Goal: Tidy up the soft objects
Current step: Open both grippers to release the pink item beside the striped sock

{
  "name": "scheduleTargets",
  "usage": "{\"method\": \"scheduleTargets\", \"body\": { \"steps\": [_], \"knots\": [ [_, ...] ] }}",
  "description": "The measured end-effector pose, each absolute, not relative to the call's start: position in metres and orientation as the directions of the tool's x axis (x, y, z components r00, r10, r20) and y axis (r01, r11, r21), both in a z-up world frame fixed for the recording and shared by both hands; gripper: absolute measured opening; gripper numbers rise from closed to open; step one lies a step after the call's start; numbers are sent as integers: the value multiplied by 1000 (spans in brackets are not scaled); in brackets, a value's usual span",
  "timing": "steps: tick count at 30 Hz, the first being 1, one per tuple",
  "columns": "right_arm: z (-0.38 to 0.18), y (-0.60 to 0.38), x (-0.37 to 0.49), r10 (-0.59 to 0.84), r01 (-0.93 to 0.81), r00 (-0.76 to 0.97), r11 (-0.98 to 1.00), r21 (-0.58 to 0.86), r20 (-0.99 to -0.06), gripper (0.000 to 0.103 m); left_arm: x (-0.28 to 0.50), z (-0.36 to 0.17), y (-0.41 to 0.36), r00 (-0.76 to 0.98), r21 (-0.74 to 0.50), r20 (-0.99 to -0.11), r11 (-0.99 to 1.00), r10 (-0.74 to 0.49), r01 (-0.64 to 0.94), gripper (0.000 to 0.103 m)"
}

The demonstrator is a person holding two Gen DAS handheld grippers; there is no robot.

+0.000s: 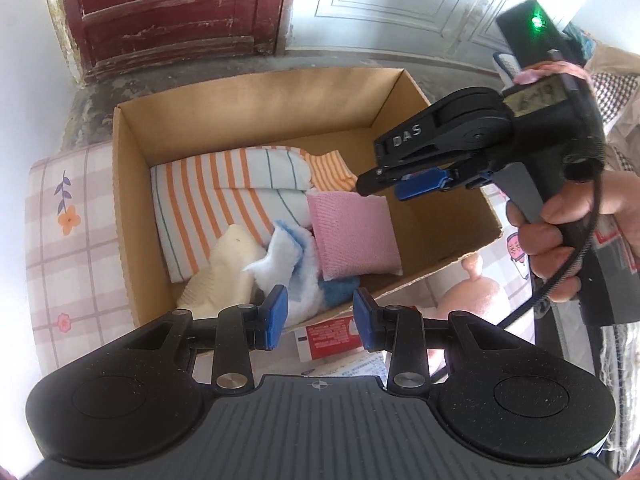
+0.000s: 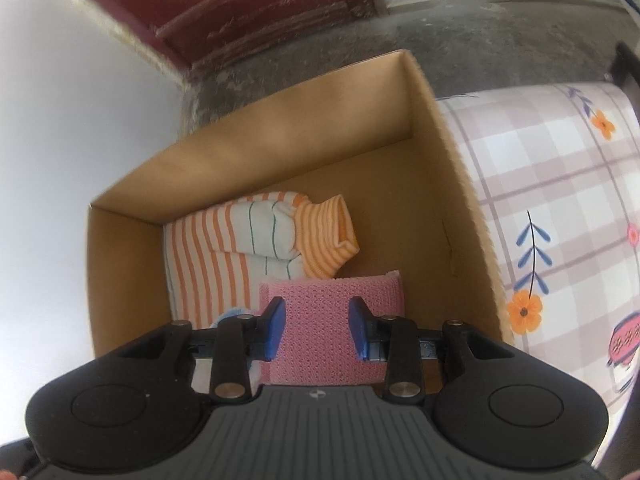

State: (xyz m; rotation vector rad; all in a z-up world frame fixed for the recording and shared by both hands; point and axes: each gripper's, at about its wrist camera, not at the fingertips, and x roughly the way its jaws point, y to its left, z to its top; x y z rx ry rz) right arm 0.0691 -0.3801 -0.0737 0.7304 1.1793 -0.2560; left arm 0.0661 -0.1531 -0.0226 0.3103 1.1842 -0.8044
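Cardboard box (image 1: 132, 184) fills mid-frame in both views, holding my striped cloth (image 1: 208, 204) and pink sponge (image 1: 352, 236). My right gripper (image 2: 317, 328) hovers over the sponge, jaws parted and empty. My left gripper (image 1: 320, 316), low in frame, is also released.

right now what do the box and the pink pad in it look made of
Box: corrugated cardboard, matte brown, with raw, slightly frayed cut edges. Pink pad: seemingly a knitted or mesh fabric cover over soft filling, judging by its ribbed weave and puffy shape.
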Motion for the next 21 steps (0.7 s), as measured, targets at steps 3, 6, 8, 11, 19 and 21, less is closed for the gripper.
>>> {"method": "scheduleTargets", "body": {
  "steps": [3, 6, 8, 11, 19, 21],
  "knots": [
    [-77, -374, 83, 150, 530, 334, 787, 317, -931, 56, 70, -24, -152, 156, -175, -909, 696, -385, 696, 35],
    [-83, -369, 100, 139, 491, 307, 824, 282, -941, 56, 75, -26, -150, 162, -170, -912, 705, -377, 688, 35],
    [-89, -365, 114, 117, 453, 291, 857, 245, -950, 56, 78, -28, -149, 165, -166, -913, 711, -372, 684, 35],
    [-103, -354, 128, 117, 372, 253, 905, 208, -960, 52, 80, -29, -147, 168, -158, -916, 714, -364, 682, 35],
    [-112, -319, 121, 106, 219, 164, 965, 141, -981, 47, 85, -33, -143, 168, -154, -921, 725, -351, 671, 35],
    [-114, -318, 119, 126, 238, 164, 957, 164, -978, 48, 85, -34, -142, 169, -150, -924, 729, -344, 668, 35]
  ]
}}
